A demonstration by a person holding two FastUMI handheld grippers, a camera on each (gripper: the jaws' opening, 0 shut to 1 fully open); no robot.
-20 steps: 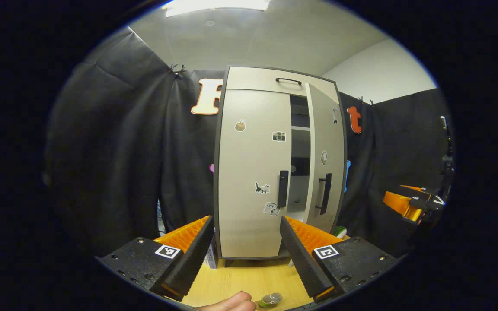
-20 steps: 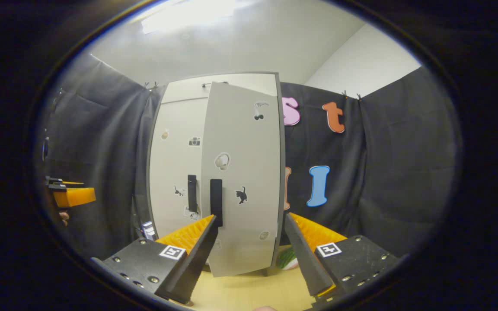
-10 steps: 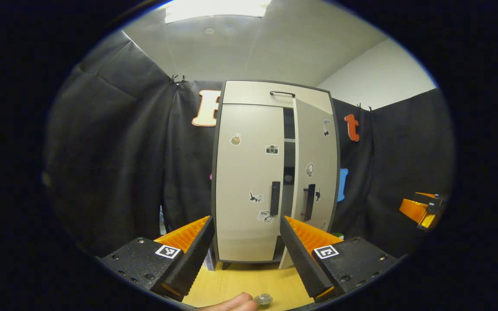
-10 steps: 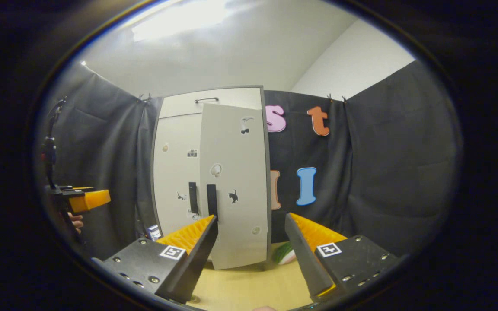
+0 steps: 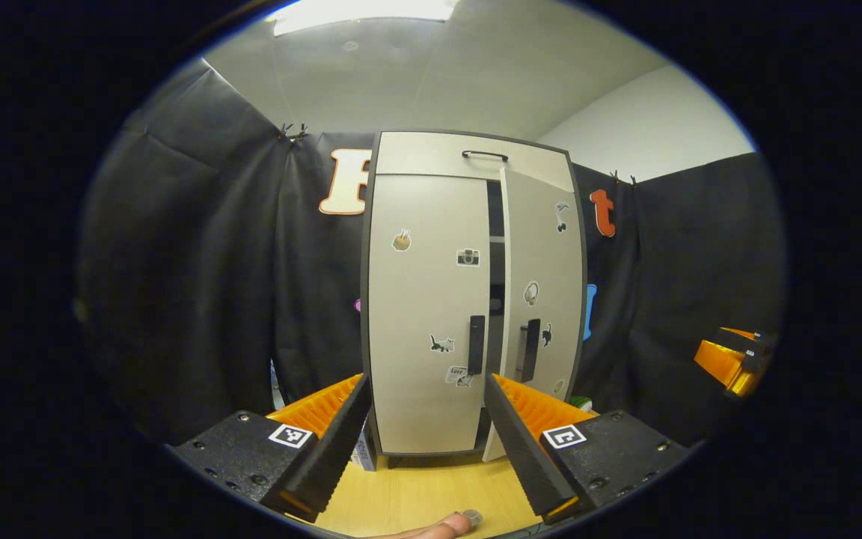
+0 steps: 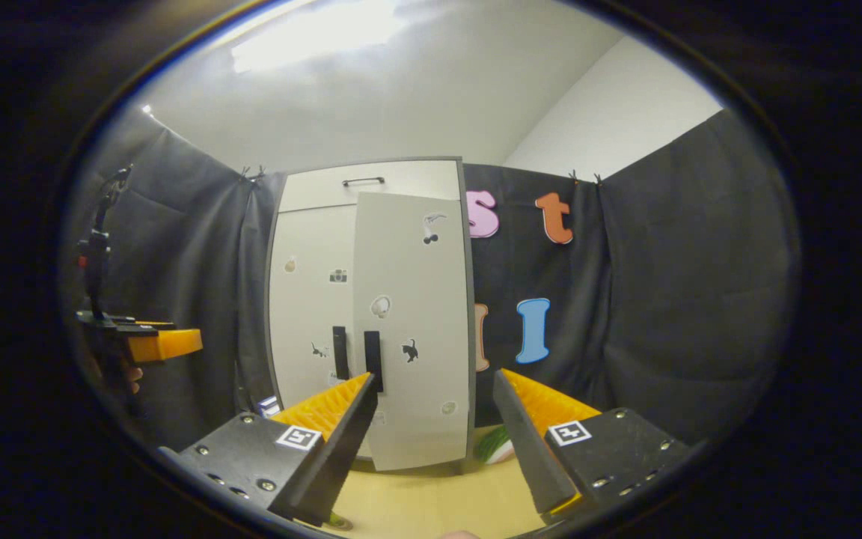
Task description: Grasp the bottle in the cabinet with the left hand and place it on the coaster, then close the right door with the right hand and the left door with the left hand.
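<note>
Both grippers, left (image 5: 423,442) and right (image 6: 431,442): fingers spread, empty, apart from the cabinet (image 5: 468,292).
Left door (image 5: 423,314) closed; right door (image 5: 539,299) slightly ajar. Bottle (image 5: 470,518) cap at the left gripper view's lower edge, beside a fingertip (image 5: 438,528), on the wooden table (image 5: 431,486).

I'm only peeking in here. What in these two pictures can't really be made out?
- Cabinet inside: left gripper view, only a dark slit beside the right door.
- Bottle: left gripper view, cut off at the bottom edge.
- Green thing: right gripper view, half hidden behind the cabinet.
- Door stickers: too small.
</note>
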